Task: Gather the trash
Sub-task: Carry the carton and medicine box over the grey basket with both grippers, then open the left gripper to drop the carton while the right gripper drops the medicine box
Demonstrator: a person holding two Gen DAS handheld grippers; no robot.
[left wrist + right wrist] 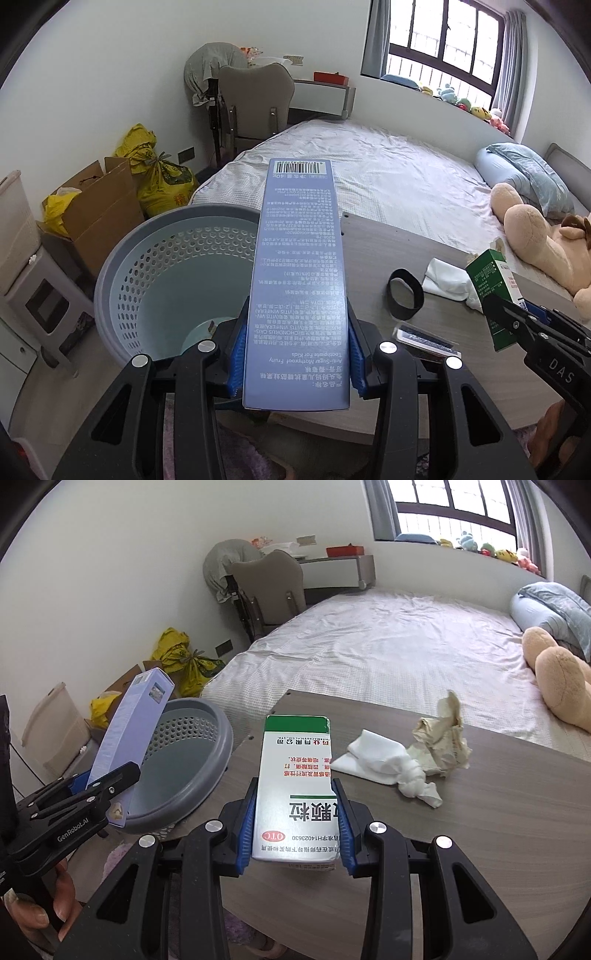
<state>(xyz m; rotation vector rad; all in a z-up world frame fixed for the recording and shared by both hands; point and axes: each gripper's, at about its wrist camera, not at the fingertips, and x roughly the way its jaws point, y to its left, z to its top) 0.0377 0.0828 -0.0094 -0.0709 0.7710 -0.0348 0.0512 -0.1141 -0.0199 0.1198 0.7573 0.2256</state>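
My left gripper (295, 354) is shut on a long pale-blue toothpaste box (299, 266), which points up and away over the near rim of the grey perforated bin (122, 258). The same toothpaste box (129, 731) shows at the left of the right wrist view, held beside the bin (207, 760). My right gripper (295, 827) is shut on a green-and-white medicine box (295, 775) above the wooden table (480, 830), just right of the bin. That medicine box (491, 288) appears at the right of the left wrist view.
On the table lie a white crumpled tissue (384, 768), a wad of brownish paper (443, 742), a black ring (404, 293) and a small flat pack (424, 339). Behind are a bed (369, 173) with plush toys, a chair (255, 107), a cardboard box (96, 214) and yellow bags (162, 177).
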